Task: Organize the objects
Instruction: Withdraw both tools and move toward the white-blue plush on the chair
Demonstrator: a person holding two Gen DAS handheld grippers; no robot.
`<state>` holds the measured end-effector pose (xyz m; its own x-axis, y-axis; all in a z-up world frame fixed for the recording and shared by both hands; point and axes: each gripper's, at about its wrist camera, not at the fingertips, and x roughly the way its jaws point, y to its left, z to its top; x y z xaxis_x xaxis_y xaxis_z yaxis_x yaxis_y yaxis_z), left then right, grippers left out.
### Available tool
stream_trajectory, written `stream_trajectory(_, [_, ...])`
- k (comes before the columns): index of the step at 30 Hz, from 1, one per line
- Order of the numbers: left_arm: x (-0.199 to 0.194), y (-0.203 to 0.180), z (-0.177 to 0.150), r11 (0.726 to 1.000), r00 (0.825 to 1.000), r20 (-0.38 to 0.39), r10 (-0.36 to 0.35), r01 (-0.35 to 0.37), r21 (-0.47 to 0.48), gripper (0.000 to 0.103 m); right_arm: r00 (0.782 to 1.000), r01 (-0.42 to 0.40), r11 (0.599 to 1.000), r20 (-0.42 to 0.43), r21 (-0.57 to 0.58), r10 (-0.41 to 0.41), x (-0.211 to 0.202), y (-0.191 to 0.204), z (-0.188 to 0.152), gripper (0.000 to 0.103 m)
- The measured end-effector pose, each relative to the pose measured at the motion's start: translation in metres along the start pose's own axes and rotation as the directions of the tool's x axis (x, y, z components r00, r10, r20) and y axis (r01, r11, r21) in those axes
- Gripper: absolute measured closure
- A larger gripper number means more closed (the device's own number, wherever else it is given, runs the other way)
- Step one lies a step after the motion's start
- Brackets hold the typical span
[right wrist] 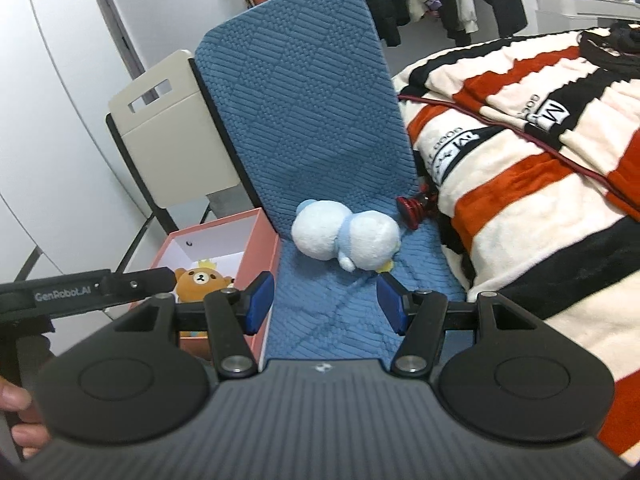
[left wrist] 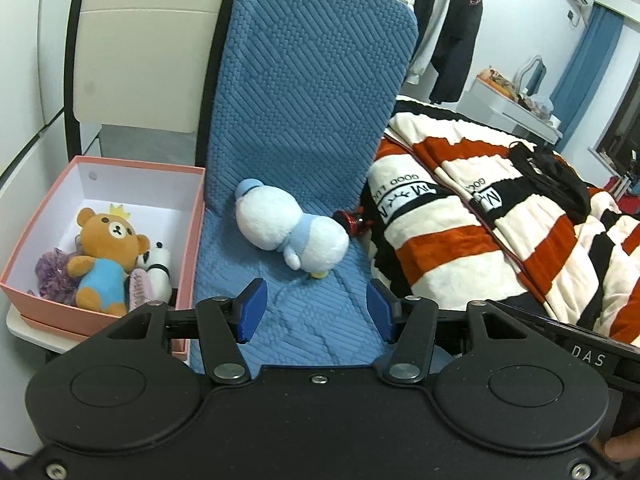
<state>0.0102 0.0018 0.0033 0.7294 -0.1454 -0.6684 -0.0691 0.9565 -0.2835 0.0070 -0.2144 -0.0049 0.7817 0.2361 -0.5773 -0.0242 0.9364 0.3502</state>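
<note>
A white and pale-blue plush toy (left wrist: 290, 232) (right wrist: 346, 236) lies on its side on the blue quilted chair seat (left wrist: 320, 320) (right wrist: 332, 320). A small red object (left wrist: 349, 222) (right wrist: 410, 206) sits just behind it against the bedding. To the left stands a pink box (left wrist: 48, 292) (right wrist: 264, 280) holding a brown bear plush (left wrist: 102, 256) (right wrist: 200, 280), a panda toy (left wrist: 160, 266) and a purple fluffy thing (left wrist: 52, 276). My left gripper (left wrist: 316, 312) is open and empty, short of the white plush. My right gripper (right wrist: 326, 306) is open and empty, also short of it.
The chair's blue backrest (left wrist: 312, 80) rises behind the toys. A beige chair (left wrist: 140, 60) stands behind the pink box. A striped red, black and cream blanket (left wrist: 500, 232) (right wrist: 520, 160) covers the bed on the right. Clothes hang on a rack (left wrist: 440, 20) at the back.
</note>
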Motion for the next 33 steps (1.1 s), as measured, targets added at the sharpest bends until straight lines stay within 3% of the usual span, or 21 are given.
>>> stream_trajectory(7, [0.006,-0.007,-0.008,1.000,1.000,-0.001,-0.012,0.012,0.007,0.046,1.000,0.018,0.999,-0.003,0.042,-0.018,-0.001,-0.015,-0.012,0.043])
stream_trajectory(11, [0.018,-0.009,-0.008,1.000,1.000,0.005,-0.013,0.013,0.000,0.025,0.999,0.042,0.993,-0.020,0.111,-0.040,0.009,-0.029,-0.017,0.037])
stream_trajectory(12, [0.022,-0.009,-0.007,1.000,1.000,0.006,-0.012,0.012,0.001,0.022,0.999,0.038,0.991,-0.024,0.131,-0.035,0.012,-0.033,-0.018,0.030])
stream_trajectory(16, [0.045,-0.012,-0.004,0.999,0.999,-0.013,-0.034,0.034,0.005,0.014,0.999,0.045,0.984,-0.014,0.173,-0.043,0.025,-0.044,-0.018,0.028])
stream_trajectory(18, [0.058,-0.014,-0.003,0.999,0.999,-0.011,-0.045,0.045,0.008,0.004,0.999,0.046,0.979,-0.008,0.198,-0.045,0.033,-0.050,-0.016,0.016])
stream_trajectory(19, [0.064,-0.015,-0.002,0.999,0.999,-0.006,-0.047,0.047,0.010,0.003,0.999,0.042,0.976,0.004,0.212,-0.043,0.037,-0.054,-0.015,0.017])
stream_trajectory(24, [0.105,-0.015,0.000,0.998,0.998,0.021,-0.064,0.064,0.018,0.001,0.997,0.061,0.963,0.020,0.261,-0.069,0.063,-0.071,-0.009,0.016])
stream_trajectory(33, [0.195,0.004,-0.003,0.996,0.997,-0.012,-0.071,0.070,-0.048,0.001,0.996,0.071,0.929,0.023,0.363,-0.085,0.126,-0.102,-0.018,0.016])
